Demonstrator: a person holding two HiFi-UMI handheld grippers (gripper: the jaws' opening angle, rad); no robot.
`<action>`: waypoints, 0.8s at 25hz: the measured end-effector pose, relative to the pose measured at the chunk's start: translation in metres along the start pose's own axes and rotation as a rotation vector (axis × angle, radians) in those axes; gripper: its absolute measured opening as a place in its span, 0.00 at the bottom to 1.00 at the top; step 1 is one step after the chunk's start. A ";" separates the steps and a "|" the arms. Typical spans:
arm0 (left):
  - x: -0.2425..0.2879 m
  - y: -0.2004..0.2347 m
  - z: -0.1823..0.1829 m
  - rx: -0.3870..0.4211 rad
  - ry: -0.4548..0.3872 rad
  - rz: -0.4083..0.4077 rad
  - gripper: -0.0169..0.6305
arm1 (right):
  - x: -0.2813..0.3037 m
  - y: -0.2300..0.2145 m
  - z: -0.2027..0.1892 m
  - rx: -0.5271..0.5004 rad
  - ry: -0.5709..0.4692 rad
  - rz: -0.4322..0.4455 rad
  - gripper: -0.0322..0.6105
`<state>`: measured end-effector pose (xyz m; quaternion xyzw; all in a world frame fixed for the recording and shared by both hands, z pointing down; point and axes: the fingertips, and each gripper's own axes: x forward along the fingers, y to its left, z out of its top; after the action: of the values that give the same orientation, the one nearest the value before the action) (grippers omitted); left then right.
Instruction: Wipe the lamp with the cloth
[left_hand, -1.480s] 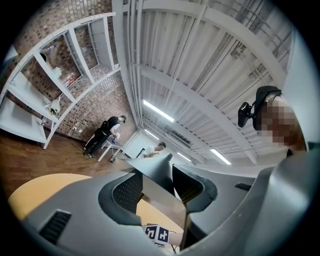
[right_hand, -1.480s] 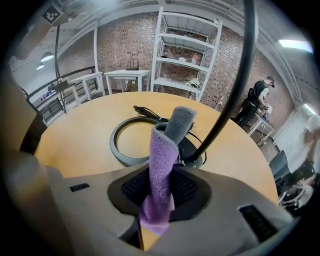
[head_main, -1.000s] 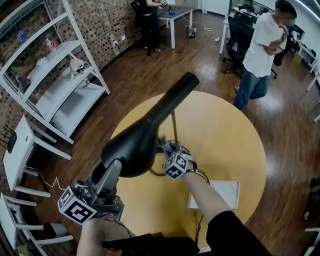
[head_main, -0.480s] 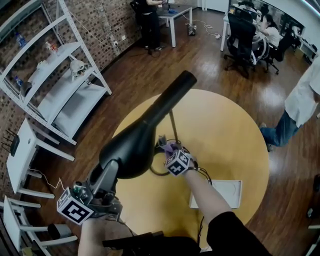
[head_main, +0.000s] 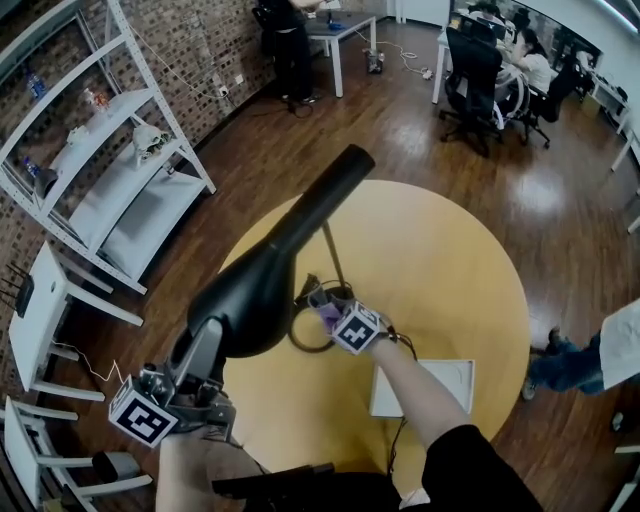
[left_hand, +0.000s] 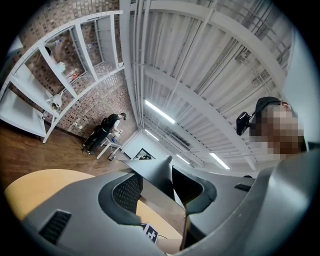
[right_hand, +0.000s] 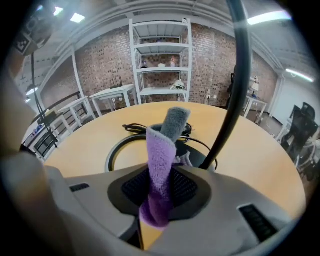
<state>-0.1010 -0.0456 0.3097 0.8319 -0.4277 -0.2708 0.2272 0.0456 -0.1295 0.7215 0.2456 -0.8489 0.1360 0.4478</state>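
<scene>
Since a second ago, the person in the white shirt (head_main: 590, 355) has walked from beyond the counter's far side to its right edge, while both grippers sit in nearly the same spots.

The left gripper (head_main: 200, 355) rises from the lower left corner, aimed up and away. Its fingers are clamped narrowly on the rear of the black cone-shaped desk lamp (head_main: 270, 280), whose long head slants over the round yellow wooden counter (head_main: 450, 280). The right forearm reaches in from the bottom centre. The right gripper (head_main: 335, 312) pitches down, its fingers pinching a purple fleece cloth (head_main: 323, 308) just above the lamp's black ring base (head_main: 298, 338).

The right gripper view alone shows the cloth (right_hand: 162, 155) standing up out of the right gripper (right_hand: 160, 185), purple in front with a grey tip. It shows the ring base (right_hand: 115, 150) behind the cloth, a black cable (right_hand: 135, 127) lying past the ring, and the thin black stem (right_hand: 235, 85) curving up on the right. Whether cloth and lamp touch cannot be told. The left gripper view alone shows the left gripper (left_hand: 160, 195) closed on a flat dark part of the lamp, with ceiling strip lights above.

Only the head view shows a white flat rectangular slab (head_main: 430, 385) near the counter's near edge, right of the forearm. The ring base sits left of centre, and the counter's far and right parts are bare wood. White metal shelving (head_main: 110, 170) stands well apart on the left.
</scene>
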 end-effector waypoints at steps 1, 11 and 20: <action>0.000 0.000 0.000 -0.004 -0.004 -0.001 0.29 | 0.000 0.002 -0.002 -0.011 0.009 0.022 0.20; 0.004 -0.005 -0.003 -0.039 -0.006 -0.015 0.29 | -0.021 -0.029 0.041 -0.021 -0.239 -0.169 0.20; 0.005 0.004 -0.007 -0.054 0.018 -0.017 0.29 | 0.011 -0.017 0.035 -0.097 -0.022 -0.214 0.20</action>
<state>-0.0962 -0.0510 0.3154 0.8314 -0.4112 -0.2766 0.2514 0.0254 -0.1625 0.7110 0.3144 -0.8284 0.0432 0.4616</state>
